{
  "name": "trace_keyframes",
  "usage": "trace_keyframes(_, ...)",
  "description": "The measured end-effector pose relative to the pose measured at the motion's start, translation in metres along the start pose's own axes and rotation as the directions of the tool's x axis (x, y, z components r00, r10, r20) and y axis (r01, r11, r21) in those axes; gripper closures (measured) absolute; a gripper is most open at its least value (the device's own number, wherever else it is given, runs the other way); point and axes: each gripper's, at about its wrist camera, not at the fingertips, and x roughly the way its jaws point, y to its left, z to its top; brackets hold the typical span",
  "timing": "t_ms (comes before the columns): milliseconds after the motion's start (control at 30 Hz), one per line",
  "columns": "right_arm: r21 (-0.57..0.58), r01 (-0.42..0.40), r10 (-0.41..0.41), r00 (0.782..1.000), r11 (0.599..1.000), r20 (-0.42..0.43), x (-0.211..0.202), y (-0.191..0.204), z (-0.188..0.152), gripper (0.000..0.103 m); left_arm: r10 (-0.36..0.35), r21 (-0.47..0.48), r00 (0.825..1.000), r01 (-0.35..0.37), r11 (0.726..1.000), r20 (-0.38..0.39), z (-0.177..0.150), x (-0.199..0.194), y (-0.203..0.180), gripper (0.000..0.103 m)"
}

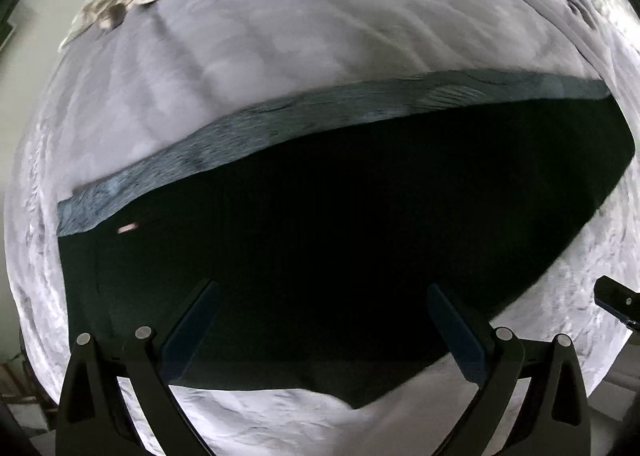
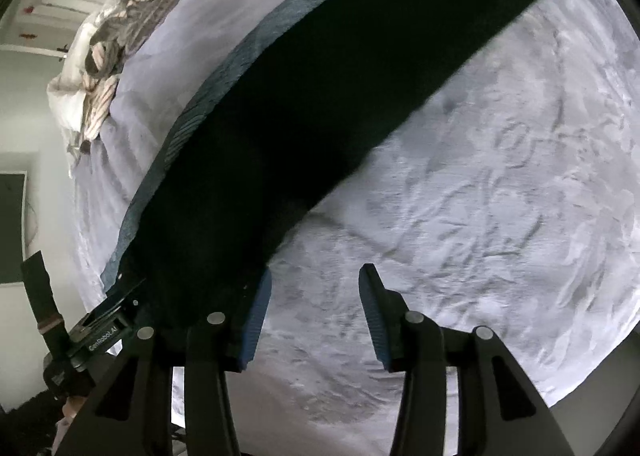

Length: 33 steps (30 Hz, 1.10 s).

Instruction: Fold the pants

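The black pants [image 1: 340, 224] lie flat on the grey bed cover, folded lengthwise, with one long edge beside a blue-grey knitted strip [image 1: 248, 136]. My left gripper [image 1: 320, 288] is open and empty, its fingers spread wide just above the near part of the pants. In the right wrist view the pants [image 2: 320, 104] run from lower left to upper right. My right gripper [image 2: 314, 276] is open and empty over the bed cover, its left finger [image 2: 256, 316] at the edge of the pants. The left gripper's body [image 2: 104, 324] shows at the lower left there.
The grey textured bed cover [image 2: 500, 196] spreads to the right. A smoother lilac sheet [image 1: 280, 36] lies beyond the knitted strip. A heap of striped and white bedding [image 2: 100, 68] sits at the far end. The bed's near edge [image 1: 280, 424] is just below the pants.
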Motion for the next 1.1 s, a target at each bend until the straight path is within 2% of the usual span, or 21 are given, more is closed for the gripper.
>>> trace_keyframes(467,0.106,-0.051,0.047,0.998,0.993,0.039,-0.032,-0.089,0.045,0.052,0.013,0.118,1.0,-0.012,0.993,-0.007,0.043,-0.002,-0.112,0.0)
trace_keyframes(700,0.137,-0.087,0.073,0.992,0.987,0.103,-0.049,-0.127,0.084,0.052,0.005,0.146,0.999,-0.013,0.989,0.054,0.099,-0.01,-0.157,0.0)
trace_keyframes(867,0.176,-0.123,0.09,0.979,0.977,0.184,-0.06,-0.156,0.126,0.052,-0.015,0.151,0.995,0.001,0.989,0.094,0.146,-0.01,-0.209,0.0)
trace_keyframes(933,0.2,-0.155,0.108,0.967,0.967,0.23,-0.064,-0.168,0.144,0.052,-0.034,0.161,0.994,0.018,0.987,0.1,0.168,-0.001,-0.226,0.0)
trace_keyframes(1100,0.242,-0.218,0.137,0.94,0.945,0.312,-0.07,-0.188,0.176,0.052,-0.06,0.206,0.993,0.038,0.978,0.102,0.195,0.019,-0.273,0.0)
